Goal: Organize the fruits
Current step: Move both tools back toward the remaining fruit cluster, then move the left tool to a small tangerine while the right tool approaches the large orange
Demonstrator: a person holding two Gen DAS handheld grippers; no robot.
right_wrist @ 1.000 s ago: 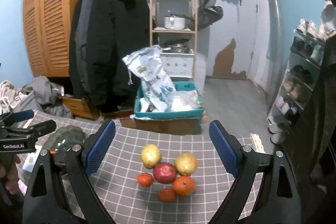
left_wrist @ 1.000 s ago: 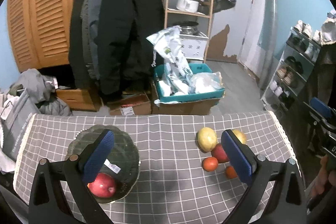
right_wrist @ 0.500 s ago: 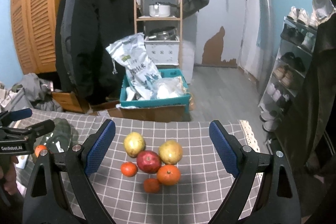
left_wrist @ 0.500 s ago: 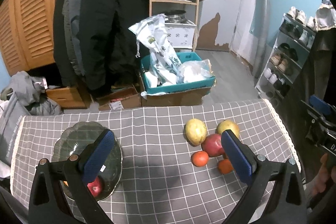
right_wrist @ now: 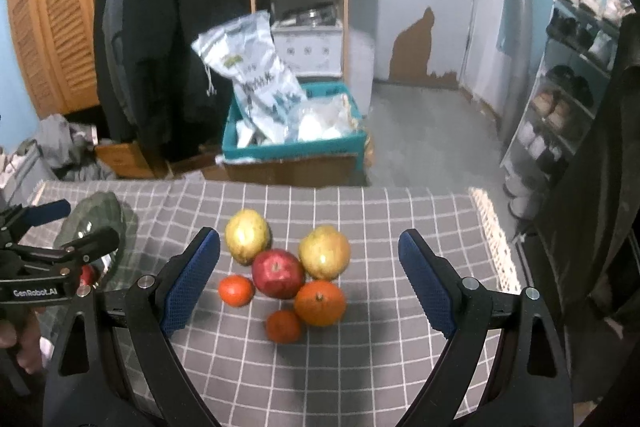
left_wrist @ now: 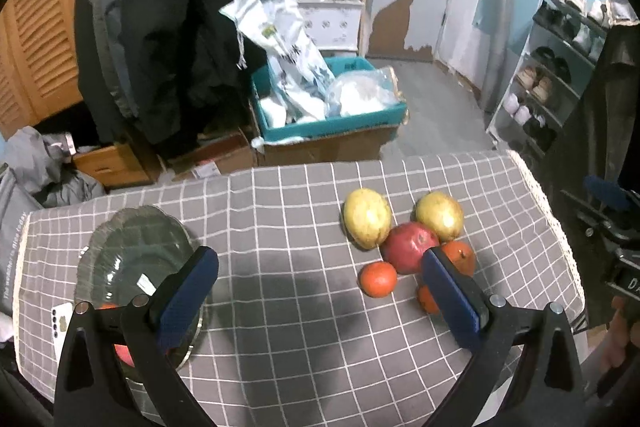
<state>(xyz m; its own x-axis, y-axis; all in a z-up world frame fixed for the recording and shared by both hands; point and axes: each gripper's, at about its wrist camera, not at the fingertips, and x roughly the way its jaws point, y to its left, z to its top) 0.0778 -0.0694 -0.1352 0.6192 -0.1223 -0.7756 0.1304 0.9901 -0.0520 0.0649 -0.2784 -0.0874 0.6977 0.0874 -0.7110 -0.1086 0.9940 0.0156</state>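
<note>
Two yellow pears point(right_wrist: 246, 235) point(right_wrist: 324, 253), a red apple point(right_wrist: 278, 273) and three oranges point(right_wrist: 320, 303) lie clustered on the grey checked cloth. My right gripper point(right_wrist: 309, 239) hangs above this cluster, open, with the fruit framed between its blue pads and nothing touched. A glass plate point(left_wrist: 136, 255) stands at the table's left and holds another red apple point(left_wrist: 122, 353), mostly hidden behind my left finger. My left gripper point(left_wrist: 318, 259) is open and empty over the cloth between the plate and the fruit cluster point(left_wrist: 408, 247).
The table's cloth point(left_wrist: 300, 347) ends in a lace edge on the right. A white card point(left_wrist: 60, 319) lies left of the plate. Beyond the table on the floor are a teal crate of bags point(left_wrist: 328, 119), hanging coats and a shoe rack point(left_wrist: 552, 75).
Both grippers have sunk toward the table and tilted down, so the fruit looks larger. The left view has swung from the plate toward the fruit. Both jaws kept their width.
</note>
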